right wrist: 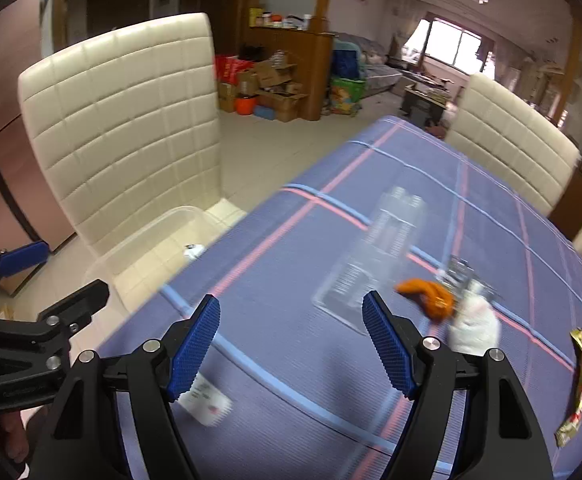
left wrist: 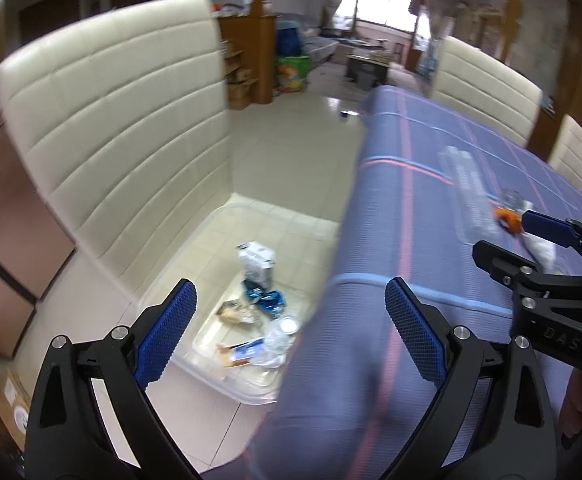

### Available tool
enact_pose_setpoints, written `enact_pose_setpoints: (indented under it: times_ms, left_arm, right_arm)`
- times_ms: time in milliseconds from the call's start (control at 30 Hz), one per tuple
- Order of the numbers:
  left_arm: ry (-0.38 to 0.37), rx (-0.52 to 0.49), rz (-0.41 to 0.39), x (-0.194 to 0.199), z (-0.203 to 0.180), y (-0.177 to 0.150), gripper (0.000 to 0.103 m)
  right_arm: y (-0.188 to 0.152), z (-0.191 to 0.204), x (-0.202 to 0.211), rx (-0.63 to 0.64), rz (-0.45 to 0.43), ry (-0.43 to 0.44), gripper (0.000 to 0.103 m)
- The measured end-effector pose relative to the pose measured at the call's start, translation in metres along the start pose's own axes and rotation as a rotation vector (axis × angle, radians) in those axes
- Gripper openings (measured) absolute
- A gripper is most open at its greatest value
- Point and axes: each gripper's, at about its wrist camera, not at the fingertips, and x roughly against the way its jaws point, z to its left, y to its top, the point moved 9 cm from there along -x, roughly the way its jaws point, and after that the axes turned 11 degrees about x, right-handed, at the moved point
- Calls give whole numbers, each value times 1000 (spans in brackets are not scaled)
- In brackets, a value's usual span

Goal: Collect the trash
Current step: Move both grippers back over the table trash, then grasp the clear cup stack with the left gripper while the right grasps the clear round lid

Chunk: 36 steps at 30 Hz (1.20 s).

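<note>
1. The left gripper (left wrist: 287,332) stands wide with nothing between its blue pads, hanging over the table's near-left edge.
2. The right gripper (right wrist: 291,344) is also parted and empty, over the purple checked tablecloth (right wrist: 291,248).
3. Below and ahead-left of the left gripper, on the tiled floor, sits a clear plastic bin (left wrist: 227,372) holding collected trash: a white carton (left wrist: 256,263), a blue wrapper (left wrist: 265,300) and crumpled clear plastic (left wrist: 279,338). The right wrist view shows only the bin's rim and a corner.
4. Only the right wrist view shows a white card (right wrist: 207,402) just below the right gripper's left finger, and a gold-and-red wrapper (right wrist: 579,384) far to its right.
5. Ahead of the right gripper lies a clear plastic tray (right wrist: 375,256); just right of it, an orange scrap (right wrist: 427,296) and a white crumpled wad (right wrist: 475,324). These are blurred in both views.
6. A cream padded chair (left wrist: 111,128) stands beyond the bin, close to it; open floor lies between chair and table edge.
</note>
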Motion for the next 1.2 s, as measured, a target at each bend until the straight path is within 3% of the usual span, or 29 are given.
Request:
enact_pose_setpoints:
  times_ms: [400, 567, 667, 1000, 1200]
  left_arm:
    - [-109, -185, 54, -13, -119, -17, 96]
    - [-124, -248, 86, -33, -157, -20, 97]
    - [-123, -267, 108, -47, -171, -21, 97]
    - [-97, -281, 171, -87, -183, -21, 97]
    - [-110, -292, 172, -98, -191, -15, 98]
  right_arm:
    - [-90, -108, 12, -187, 110, -126, 72]
    - [-119, -132, 11, -250, 137, -130, 72]
    - [-126, -145, 10, -280, 137, -154, 72]
    - [-142, -166, -4, -369, 142, -136, 90]
    - [-151, -176, 7, -424, 154, -157, 91]
